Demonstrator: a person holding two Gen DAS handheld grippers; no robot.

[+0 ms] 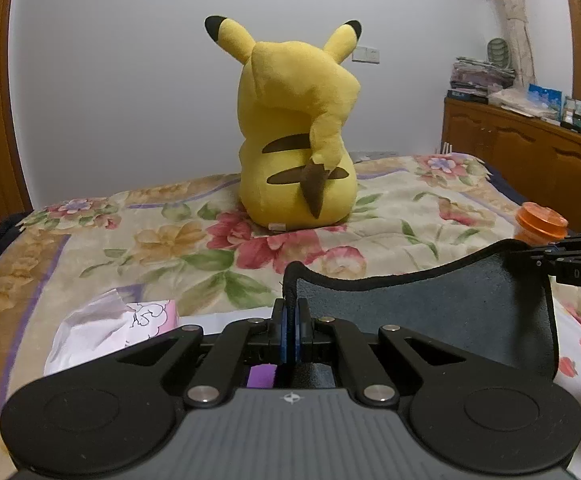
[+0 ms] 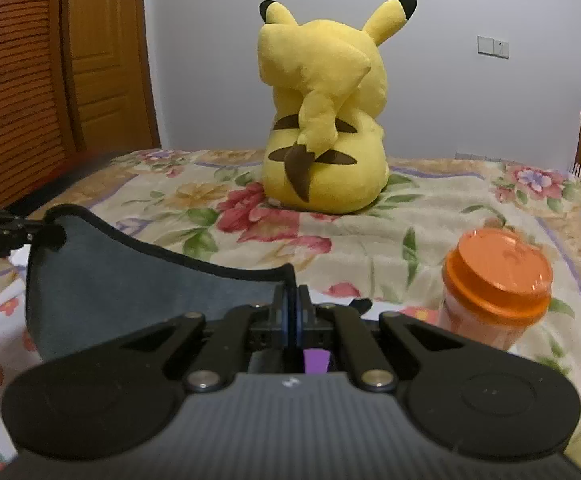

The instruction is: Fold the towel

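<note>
A dark grey-blue towel with a black hem hangs stretched between my two grippers above the flowered bed. My left gripper is shut on one top corner of it. My right gripper is shut on the other top corner, and the towel sags to its left. In the left wrist view the right gripper shows at the right edge, pinching the far corner. In the right wrist view the left gripper shows at the left edge, pinching its corner. The towel's lower part is hidden behind the gripper bodies.
A big yellow plush toy sits on the flowered blanket farther back. An orange-lidded jar stands on the bed to the right. Crumpled white and pink paper lies at the left. A wooden cabinet stands right, wooden doors left.
</note>
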